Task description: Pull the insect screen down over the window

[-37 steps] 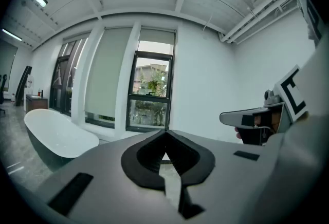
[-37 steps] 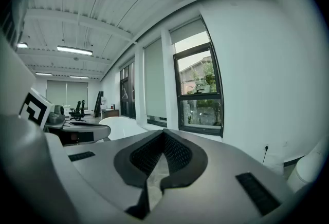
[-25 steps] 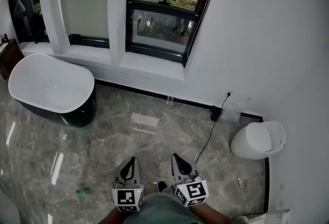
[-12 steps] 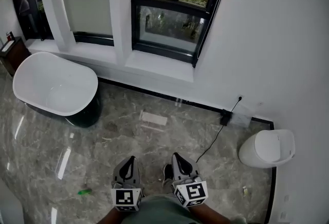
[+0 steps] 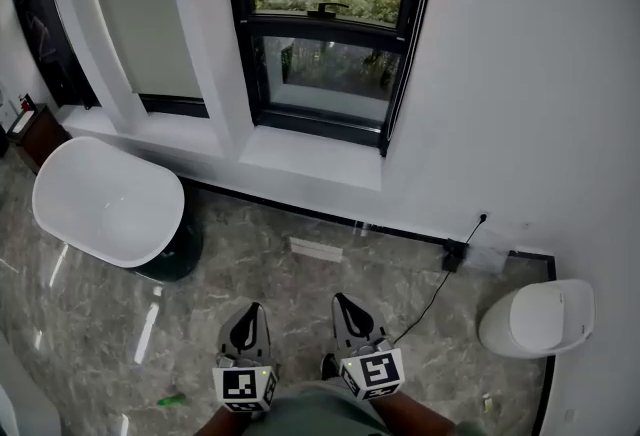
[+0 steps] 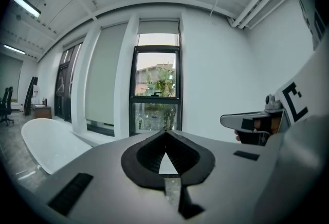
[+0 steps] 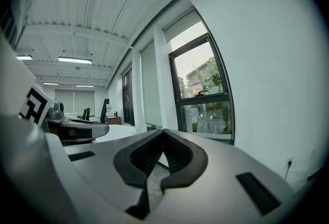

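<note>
The black-framed window point(image 5: 330, 34) stands in the white wall ahead, with a fixed lower pane and a handle point(image 5: 328, 6) on the bar above it. In the left gripper view the window point(image 6: 157, 89) shows uncovered glass, with a pale strip point(image 6: 158, 26) across its top. No screen covers the panes. My left gripper point(image 5: 251, 308) and right gripper point(image 5: 341, 300) hang low near my body, well short of the window. Both are shut with nothing in them, as the left gripper point(image 6: 165, 131) and right gripper point(image 7: 163, 130) show in their own views.
A white bathtub point(image 5: 105, 204) stands at the left below a covered window. A white sill point(image 5: 315, 156) juts out under the window. A black cable and plug point(image 5: 455, 254) and a white bin point(image 5: 540, 316) are at the right. A small green object point(image 5: 172, 400) lies on the marble floor.
The head view has shifted: the window now sits nearer the centre and looks larger, the tub and bin have slid down and right. Both grippers stay low and shut.
</note>
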Demonstrator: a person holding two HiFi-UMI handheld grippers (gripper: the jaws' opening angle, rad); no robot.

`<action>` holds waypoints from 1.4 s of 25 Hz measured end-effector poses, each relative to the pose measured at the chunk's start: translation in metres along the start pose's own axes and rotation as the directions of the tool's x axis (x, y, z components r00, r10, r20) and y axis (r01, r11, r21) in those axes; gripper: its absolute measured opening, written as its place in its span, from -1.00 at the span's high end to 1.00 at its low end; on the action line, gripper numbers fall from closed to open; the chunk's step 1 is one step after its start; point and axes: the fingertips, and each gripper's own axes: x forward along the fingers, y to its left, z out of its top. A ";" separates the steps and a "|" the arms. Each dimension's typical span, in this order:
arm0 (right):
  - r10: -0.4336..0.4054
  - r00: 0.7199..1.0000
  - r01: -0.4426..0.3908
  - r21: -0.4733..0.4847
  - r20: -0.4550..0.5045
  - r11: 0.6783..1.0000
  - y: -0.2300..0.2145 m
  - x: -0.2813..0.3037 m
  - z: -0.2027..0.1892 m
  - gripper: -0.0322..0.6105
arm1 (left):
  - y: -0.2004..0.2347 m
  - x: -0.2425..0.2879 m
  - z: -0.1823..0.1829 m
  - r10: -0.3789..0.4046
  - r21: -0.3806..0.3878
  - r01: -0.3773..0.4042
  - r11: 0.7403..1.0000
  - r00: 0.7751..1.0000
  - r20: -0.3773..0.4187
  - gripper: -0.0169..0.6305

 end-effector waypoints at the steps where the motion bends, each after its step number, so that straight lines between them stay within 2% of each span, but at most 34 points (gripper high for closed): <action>1: 0.007 1.000 -0.007 -0.006 0.006 1.000 -0.012 0.007 0.003 0.91 | -0.004 0.013 0.003 0.003 -0.001 -0.003 1.000 1.000 0.001 0.91; 5: -0.008 1.000 0.008 0.021 0.006 1.000 -0.054 0.032 0.010 0.91 | -0.017 0.061 0.010 -0.015 0.002 0.015 1.000 1.000 -0.013 0.91; 12: -0.029 1.000 0.029 0.026 -0.009 0.999 -0.085 0.084 0.008 0.91 | 0.001 0.133 0.019 -0.042 0.015 0.042 0.999 0.999 -0.005 0.91; 16: -0.070 0.997 0.070 0.000 -0.014 0.998 -0.108 0.142 0.012 0.91 | 0.025 0.201 0.024 -0.097 0.009 0.097 0.995 0.995 0.005 0.91; 20: -0.120 0.993 0.119 -0.033 -0.014 0.992 -0.125 0.216 0.031 0.91 | 0.064 0.278 0.046 -0.162 0.010 0.162 0.987 0.987 0.009 0.91; 26: -0.172 0.985 0.174 -0.080 0.025 0.982 -0.140 0.323 0.080 0.91 | 0.124 0.377 0.111 -0.273 0.063 0.270 0.961 0.961 0.037 0.91; 30: -0.168 0.983 0.180 -0.196 0.077 0.964 -0.160 0.389 0.133 0.91 | 0.166 0.440 0.168 -0.317 0.178 0.299 0.937 0.945 0.082 0.91; 33: -0.172 0.976 0.208 -0.332 0.135 0.920 -0.186 0.422 0.194 0.91 | 0.199 0.481 0.221 -0.298 0.303 0.247 0.920 0.945 0.136 0.91; 35: -0.182 0.965 0.248 -0.437 0.188 0.865 -0.208 0.441 0.242 0.91 | 0.218 0.506 0.266 -0.275 0.375 0.189 0.908 0.943 0.190 0.91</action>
